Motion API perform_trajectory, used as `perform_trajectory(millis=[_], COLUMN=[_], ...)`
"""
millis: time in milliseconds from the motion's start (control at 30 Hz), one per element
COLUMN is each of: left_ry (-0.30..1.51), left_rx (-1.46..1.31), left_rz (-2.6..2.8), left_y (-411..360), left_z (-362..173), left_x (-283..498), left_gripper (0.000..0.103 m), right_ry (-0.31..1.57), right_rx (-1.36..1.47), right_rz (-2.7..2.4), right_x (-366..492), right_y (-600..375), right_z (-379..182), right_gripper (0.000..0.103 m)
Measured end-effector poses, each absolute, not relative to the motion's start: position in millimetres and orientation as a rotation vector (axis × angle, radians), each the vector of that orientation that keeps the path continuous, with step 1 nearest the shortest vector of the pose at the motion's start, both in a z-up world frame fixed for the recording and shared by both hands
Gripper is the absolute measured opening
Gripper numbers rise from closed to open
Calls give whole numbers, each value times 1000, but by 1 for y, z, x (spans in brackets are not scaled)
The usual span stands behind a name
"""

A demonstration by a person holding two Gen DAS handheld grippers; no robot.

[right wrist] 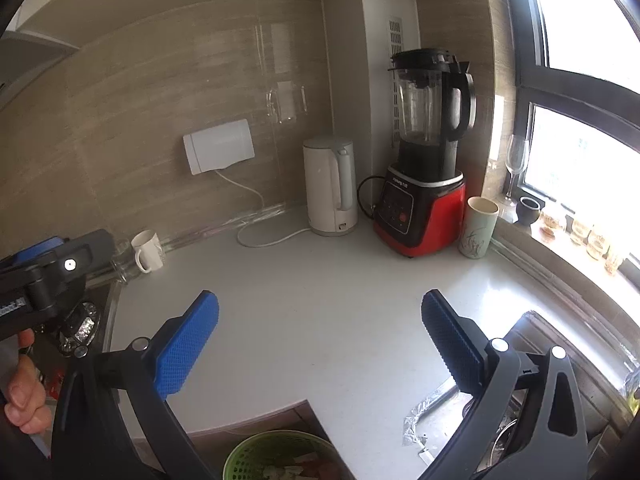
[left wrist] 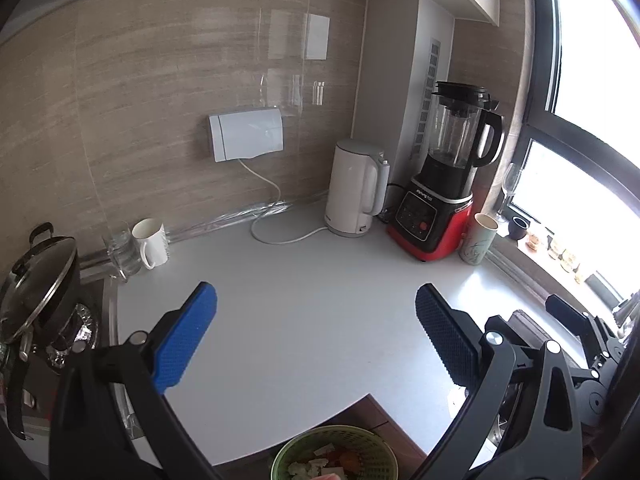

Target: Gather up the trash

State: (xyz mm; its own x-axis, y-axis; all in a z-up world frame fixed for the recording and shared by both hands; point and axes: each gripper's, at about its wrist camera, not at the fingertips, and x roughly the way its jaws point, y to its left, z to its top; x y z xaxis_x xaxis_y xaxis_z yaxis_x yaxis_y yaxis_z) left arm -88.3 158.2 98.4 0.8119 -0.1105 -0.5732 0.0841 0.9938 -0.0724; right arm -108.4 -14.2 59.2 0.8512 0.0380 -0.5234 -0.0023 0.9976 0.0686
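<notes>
- The green basket (left wrist: pixel 334 454) sits below the counter edge, already holding scraps; a careless dip could knock it or spill them.
- The left gripper (left wrist: pixel 316 340) and right gripper (right wrist: pixel 320 344) both hover with jaws wide apart, holding nothing (no trash shows on the white counter (left wrist: pixel 304 304), so a blind close would catch air).
- At the right, foil (right wrist: pixel 424 416) by the sink may tear if pinched.
- Farther back, the mug (left wrist: pixel 150 242), kettle (left wrist: pixel 354 188), blender (left wrist: pixel 444 184) and the windowsill wine glass (right wrist: pixel 516 164) could topple under an overreaching sweep.
</notes>
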Motion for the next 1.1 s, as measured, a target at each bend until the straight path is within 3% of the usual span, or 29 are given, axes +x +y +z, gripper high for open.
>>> perform_trajectory(millis=[1100], left_ry=[616], left_rx=[-14], left_rz=[-99], left_y=[159], left_z=[93], left_x=[-87], left_gripper=[95], right_ry=[525], right_rx=[37], right_rz=[4], right_x=[-111], right_y=[-14], right_z=[67], right_gripper=[101])
